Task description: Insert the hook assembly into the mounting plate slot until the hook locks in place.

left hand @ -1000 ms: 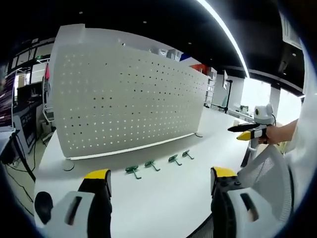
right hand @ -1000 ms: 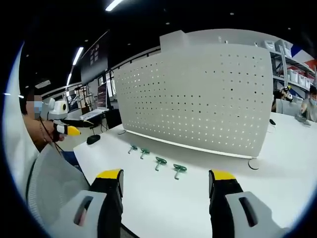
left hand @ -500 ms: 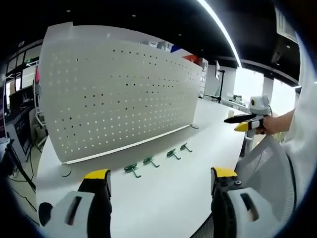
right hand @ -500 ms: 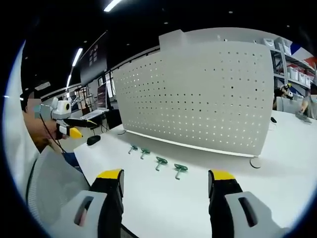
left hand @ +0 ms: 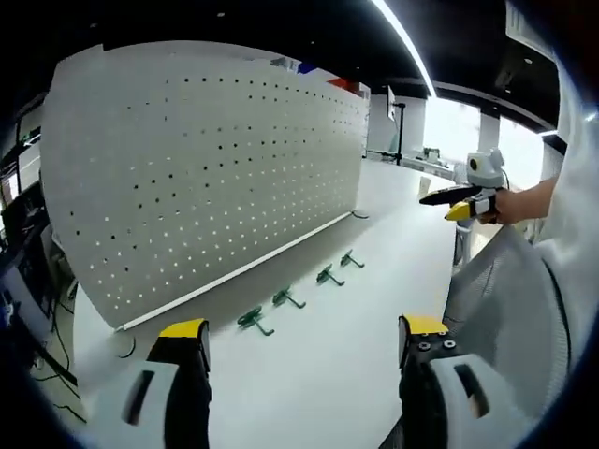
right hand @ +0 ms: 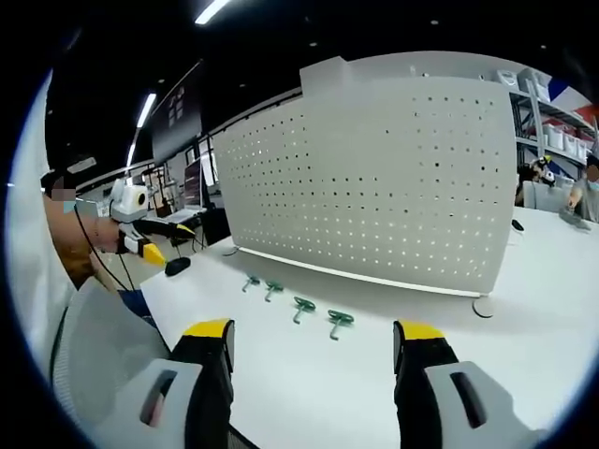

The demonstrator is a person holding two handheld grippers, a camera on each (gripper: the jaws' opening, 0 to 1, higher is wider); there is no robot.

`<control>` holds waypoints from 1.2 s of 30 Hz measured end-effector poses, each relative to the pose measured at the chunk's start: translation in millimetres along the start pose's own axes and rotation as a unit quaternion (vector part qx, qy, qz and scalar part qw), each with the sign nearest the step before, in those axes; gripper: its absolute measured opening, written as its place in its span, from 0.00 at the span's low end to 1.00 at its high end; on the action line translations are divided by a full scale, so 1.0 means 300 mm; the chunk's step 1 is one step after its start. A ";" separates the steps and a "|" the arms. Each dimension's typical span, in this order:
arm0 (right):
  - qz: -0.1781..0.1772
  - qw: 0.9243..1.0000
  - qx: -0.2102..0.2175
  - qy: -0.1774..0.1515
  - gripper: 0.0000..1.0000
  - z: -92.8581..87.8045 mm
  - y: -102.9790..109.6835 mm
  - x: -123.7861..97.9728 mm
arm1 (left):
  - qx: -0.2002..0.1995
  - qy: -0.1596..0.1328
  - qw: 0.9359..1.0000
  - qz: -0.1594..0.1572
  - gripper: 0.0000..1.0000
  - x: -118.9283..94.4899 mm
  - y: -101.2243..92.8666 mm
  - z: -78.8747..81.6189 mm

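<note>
In the left gripper view, the left gripper [left hand: 295,341] is being held with its jaws spread wide and nothing between them, above the white table [left hand: 374,281]. Four green hooks [left hand: 251,321] are lying in a row near the foot of the upright pegboard [left hand: 206,168]. The right gripper [left hand: 459,198] is being held at the right.

In the right gripper view, the right gripper [right hand: 314,341] is likewise being held agape and empty. The hooks [right hand: 339,320] are lying before the pegboard [right hand: 374,178]; the left gripper [right hand: 154,238] is being held at the left.

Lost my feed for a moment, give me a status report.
Left gripper and right gripper open, empty, above the table. Four green hooks lie untouched before the pegboard. Path unobstructed.
</note>
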State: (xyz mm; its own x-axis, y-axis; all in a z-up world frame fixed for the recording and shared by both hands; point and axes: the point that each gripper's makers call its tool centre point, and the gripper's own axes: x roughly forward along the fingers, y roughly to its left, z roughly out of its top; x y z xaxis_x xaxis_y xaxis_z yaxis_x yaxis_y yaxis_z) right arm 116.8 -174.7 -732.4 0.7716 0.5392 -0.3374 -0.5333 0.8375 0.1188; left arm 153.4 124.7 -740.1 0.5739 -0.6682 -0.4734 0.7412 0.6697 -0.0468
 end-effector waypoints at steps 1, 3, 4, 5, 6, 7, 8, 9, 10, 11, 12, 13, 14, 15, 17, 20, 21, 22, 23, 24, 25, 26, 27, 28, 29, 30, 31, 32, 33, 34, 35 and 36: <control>0.000 1.000 0.001 0.000 0.67 -0.001 -0.001 0.000 | 0.002 0.003 1.000 -0.003 0.85 0.006 0.002 0.000; 0.001 1.000 0.002 -0.001 0.67 -0.004 -0.003 0.001 | 0.008 0.011 1.000 -0.012 0.85 0.019 0.004 -0.005; 0.001 1.000 0.003 -0.001 0.67 -0.004 -0.002 0.001 | 0.012 0.018 1.000 -0.018 0.85 0.024 0.002 -0.010; 0.002 1.000 0.004 -0.001 0.67 -0.004 -0.002 0.001 | 0.021 0.027 0.999 -0.020 0.85 0.030 0.003 -0.014; 0.002 1.000 0.004 0.000 0.67 -0.005 -0.002 0.002 | 0.029 0.032 0.999 -0.024 0.85 0.035 0.003 -0.016; 0.003 1.000 0.003 0.000 0.67 -0.006 -0.003 0.002 | 0.031 0.035 0.999 -0.027 0.85 0.039 0.001 -0.017; 0.004 1.000 0.003 0.001 0.67 -0.006 -0.004 0.003 | 0.031 0.038 0.998 -0.030 0.85 0.045 0.002 -0.017; 0.004 1.000 0.003 0.001 0.67 -0.006 -0.004 0.004 | 0.032 0.040 0.998 -0.031 0.85 0.049 0.005 -0.018; 0.004 1.000 0.003 0.002 0.67 -0.006 -0.005 0.003 | 0.034 0.046 0.998 -0.035 0.85 0.055 0.007 -0.022; 0.005 1.000 0.003 0.001 0.67 -0.004 -0.005 0.002 | 0.039 0.052 0.997 -0.035 0.85 0.059 0.010 -0.025; 0.006 1.000 0.001 0.002 0.67 -0.005 -0.003 0.002 | 0.047 0.054 0.997 -0.035 0.84 0.063 0.013 -0.026; 0.007 1.000 -0.001 0.005 0.67 -0.007 -0.003 0.001 | 0.050 0.059 0.996 -0.037 0.84 0.069 0.015 -0.030; 0.007 1.000 0.000 0.005 0.67 -0.010 -0.005 0.002 | 0.049 0.060 0.996 -0.041 0.85 0.074 0.015 -0.030; 0.007 1.000 0.002 0.005 0.67 -0.011 -0.007 0.002 | 0.048 0.062 0.996 -0.043 0.85 0.081 0.017 -0.030; 0.006 1.000 0.008 0.003 0.67 -0.009 -0.008 0.002 | 0.062 0.078 0.994 -0.047 0.85 0.090 0.022 -0.043; 0.006 1.000 0.005 0.006 0.67 -0.010 -0.010 0.003 | 0.067 0.083 0.993 -0.052 0.85 0.103 0.029 -0.044; 0.006 1.000 0.006 0.006 0.67 -0.010 -0.009 0.003 | 0.067 0.084 0.993 -0.053 0.85 0.106 0.033 -0.045; 0.006 1.000 0.005 0.007 0.67 -0.012 -0.011 0.004 | 0.068 0.087 0.992 -0.054 0.85 0.108 0.036 -0.046; 0.005 1.000 0.004 0.007 0.67 -0.013 -0.013 0.004 | 0.072 0.092 0.992 -0.055 0.84 0.110 0.041 -0.047; 0.005 1.000 0.005 0.007 0.67 -0.013 -0.013 0.004 | 0.072 0.093 0.992 -0.056 0.84 0.111 0.044 -0.045; 0.005 1.000 0.006 0.007 0.67 -0.013 -0.013 0.004 | 0.072 0.094 0.991 -0.056 0.84 0.114 0.052 -0.044; 0.005 1.000 0.006 0.007 0.67 -0.011 -0.012 0.004 | 0.073 0.096 0.991 -0.056 0.84 0.117 0.056 -0.044; 0.005 1.000 0.007 0.008 0.67 -0.011 -0.010 0.004 | 0.074 0.100 0.991 -0.058 0.84 0.121 0.062 -0.048; 0.005 1.000 0.007 0.008 0.67 -0.015 -0.013 0.005 | 0.076 0.104 0.990 -0.060 0.84 0.125 0.065 -0.051; 0.005 1.000 0.007 0.009 0.67 -0.018 -0.014 0.005 | 0.079 0.108 0.989 -0.061 0.84 0.128 0.069 -0.054; 0.005 1.000 0.007 0.009 0.67 -0.018 -0.013 0.005 | 0.084 0.112 0.988 -0.062 0.84 0.132 0.076 -0.056; 0.005 1.000 0.008 0.009 0.67 -0.018 -0.012 0.005 | 0.088 0.115 0.987 -0.064 0.84 0.135 0.080 -0.058; 0.005 1.000 0.008 0.009 0.67 -0.017 -0.011 0.004 | 0.089 0.118 0.987 -0.065 0.84 0.142 0.091 -0.062; 0.004 1.000 0.008 0.008 0.67 -0.016 -0.011 0.004 | 0.086 0.122 0.987 -0.064 0.84 0.146 0.100 -0.067; 0.005 1.000 0.010 0.008 0.67 -0.017 -0.011 0.003 | 0.084 0.127 0.986 -0.066 0.84 0.151 0.107 -0.073; 0.005 1.000 0.011 0.008 0.66 -0.017 -0.011 0.003 | 0.085 0.129 0.986 -0.067 0.84 0.155 0.110 -0.074; 0.004 1.000 0.011 0.008 0.66 -0.015 -0.009 0.002 | 0.087 0.130 0.985 -0.069 0.85 0.158 0.113 -0.075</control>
State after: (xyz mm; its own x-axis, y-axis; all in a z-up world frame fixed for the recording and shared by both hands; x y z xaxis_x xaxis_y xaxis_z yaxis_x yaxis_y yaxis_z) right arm 117.1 -177.1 -737.0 0.7615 0.5447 -0.3514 -0.5321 0.8348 0.1412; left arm 198.0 123.2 -783.8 0.3719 -0.6274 -0.6842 0.8670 0.4980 0.0147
